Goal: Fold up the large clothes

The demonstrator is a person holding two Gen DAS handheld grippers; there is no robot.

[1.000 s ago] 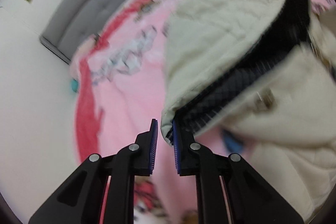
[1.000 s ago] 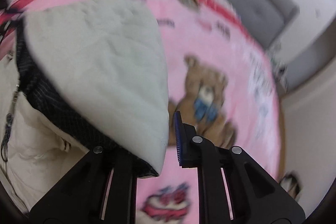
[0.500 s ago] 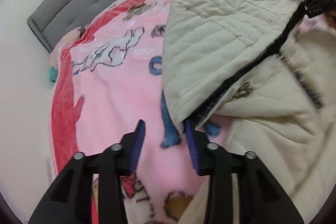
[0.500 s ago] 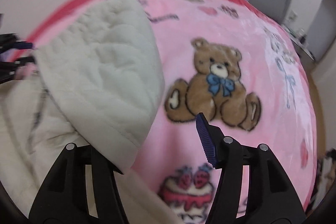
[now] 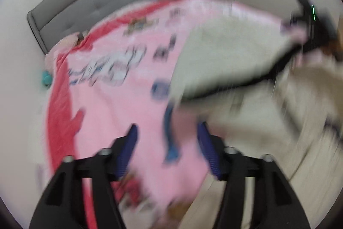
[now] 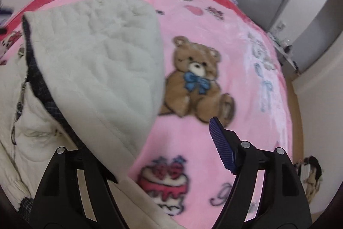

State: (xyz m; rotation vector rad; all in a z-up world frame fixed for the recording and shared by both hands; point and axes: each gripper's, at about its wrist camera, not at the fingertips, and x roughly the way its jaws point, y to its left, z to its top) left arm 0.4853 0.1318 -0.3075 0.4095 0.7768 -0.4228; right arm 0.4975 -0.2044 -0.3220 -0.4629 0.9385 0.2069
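Both opening, letting go! Left gripper (image 5: 167, 141) spreading over pink blanket (image 5: 120, 104), nothing between pads. Right gripper (image 6: 171, 143) widening too, jacket (image 6: 100, 61) flap at frame left draped over its near finger, unpinched; released so the fold settles.

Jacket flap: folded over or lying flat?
Folded over: the quilted flap lies back across the jacket, its dark lining edge showing.
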